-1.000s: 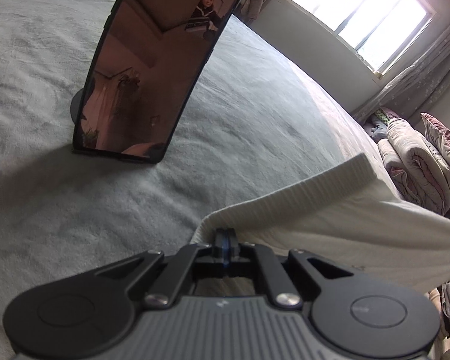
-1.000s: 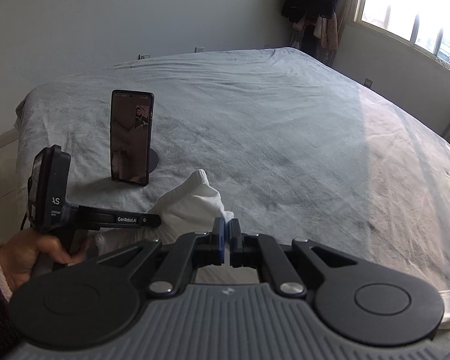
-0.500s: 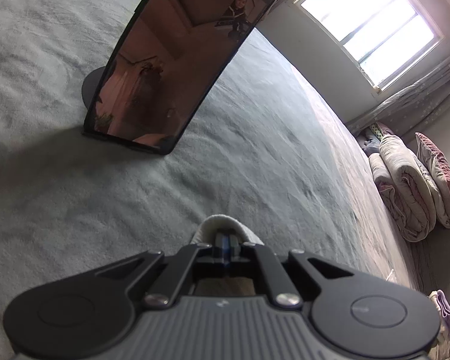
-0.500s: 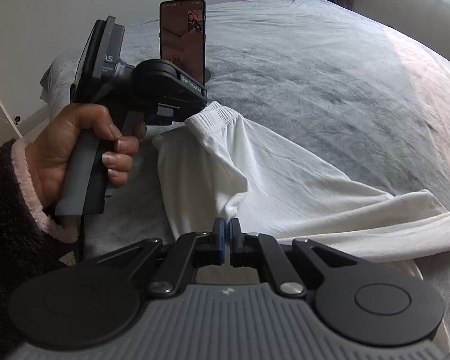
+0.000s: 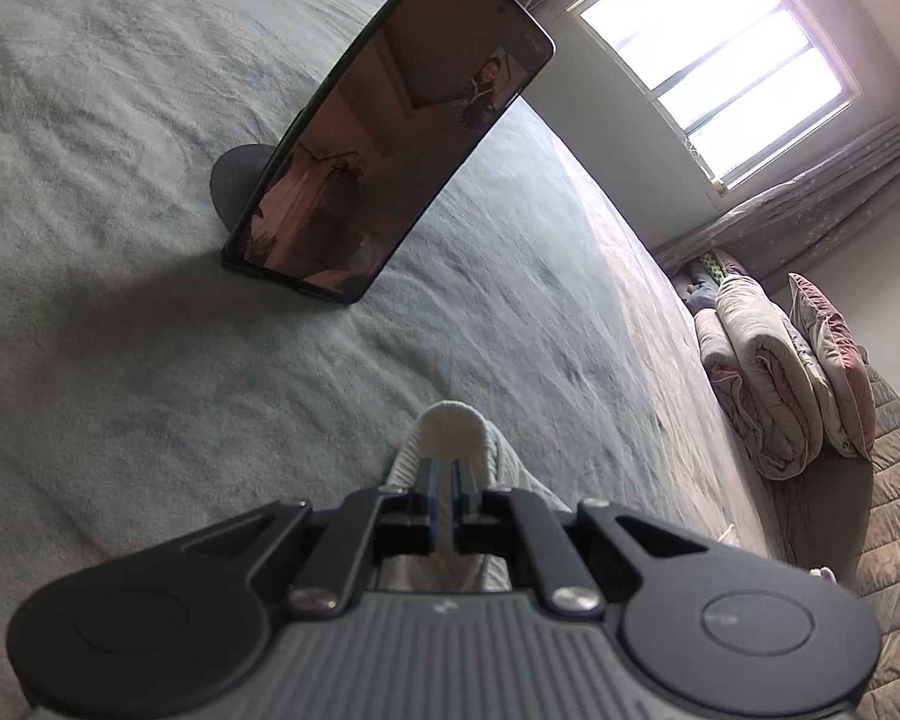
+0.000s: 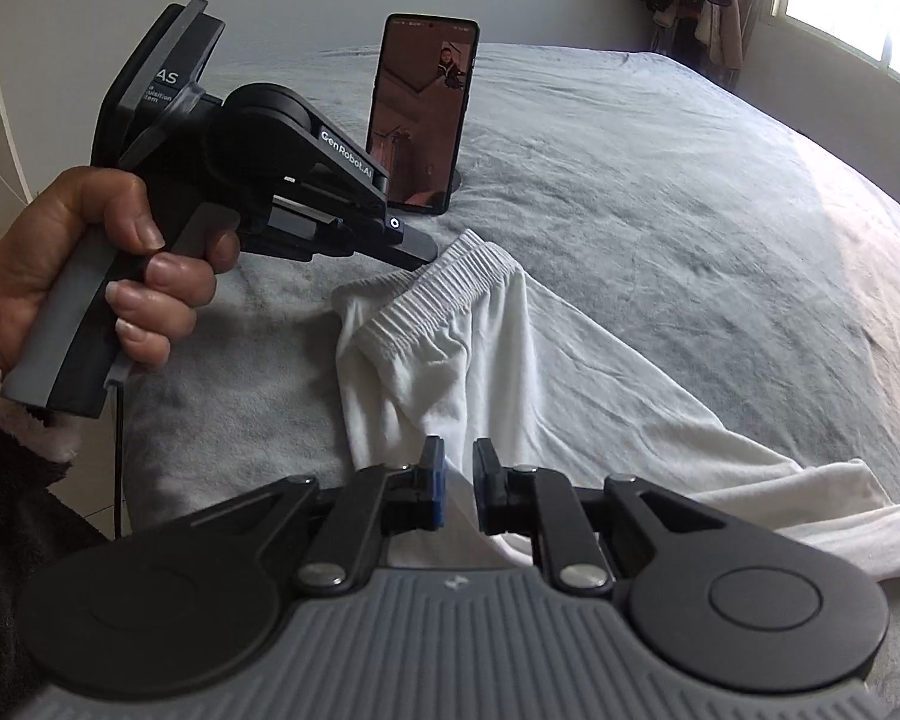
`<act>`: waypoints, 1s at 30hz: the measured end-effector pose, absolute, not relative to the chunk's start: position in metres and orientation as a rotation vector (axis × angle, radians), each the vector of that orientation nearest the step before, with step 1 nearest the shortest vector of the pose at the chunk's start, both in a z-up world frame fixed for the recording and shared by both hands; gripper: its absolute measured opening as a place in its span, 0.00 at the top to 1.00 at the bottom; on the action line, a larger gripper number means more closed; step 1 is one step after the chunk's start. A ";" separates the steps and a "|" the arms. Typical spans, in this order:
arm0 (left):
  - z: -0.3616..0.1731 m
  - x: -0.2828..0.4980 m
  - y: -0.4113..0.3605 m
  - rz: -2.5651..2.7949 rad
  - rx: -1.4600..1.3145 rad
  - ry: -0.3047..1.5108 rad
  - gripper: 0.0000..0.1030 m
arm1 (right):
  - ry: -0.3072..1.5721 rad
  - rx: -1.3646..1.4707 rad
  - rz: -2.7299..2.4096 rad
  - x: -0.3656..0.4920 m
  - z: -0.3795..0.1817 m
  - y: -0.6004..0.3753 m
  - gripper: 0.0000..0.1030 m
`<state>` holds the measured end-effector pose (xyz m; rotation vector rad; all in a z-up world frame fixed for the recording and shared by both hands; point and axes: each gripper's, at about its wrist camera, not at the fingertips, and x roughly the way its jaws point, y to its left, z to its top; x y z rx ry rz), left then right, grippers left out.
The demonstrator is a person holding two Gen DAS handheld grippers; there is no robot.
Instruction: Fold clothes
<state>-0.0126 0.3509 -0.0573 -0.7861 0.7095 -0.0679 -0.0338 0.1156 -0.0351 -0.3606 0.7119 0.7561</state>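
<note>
Pinching waistband (image 6: 450,282): left hand-held gripper (image 5: 444,495) | right hand-held gripper (image 6: 457,489) parted | grey bed (image 6: 660,192) beyond

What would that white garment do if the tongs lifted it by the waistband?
The white garment would probably droop: it already lies in soft folds and wrinkles on the bed. It looks thin, so likely light. The ribbed waistband, bunched in the left tongs, seems thicker and may give a firmer, less slippery hold.

Left wrist view sits low and close before the phone (image 5: 390,144), facing the window. Right wrist view looks from farther back; both share the phone (image 6: 426,114).
</note>
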 end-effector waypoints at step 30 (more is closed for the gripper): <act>-0.061 -0.045 0.378 0.003 -0.924 0.726 0.97 | 0.697 -0.200 0.837 -0.002 -0.031 0.186 0.89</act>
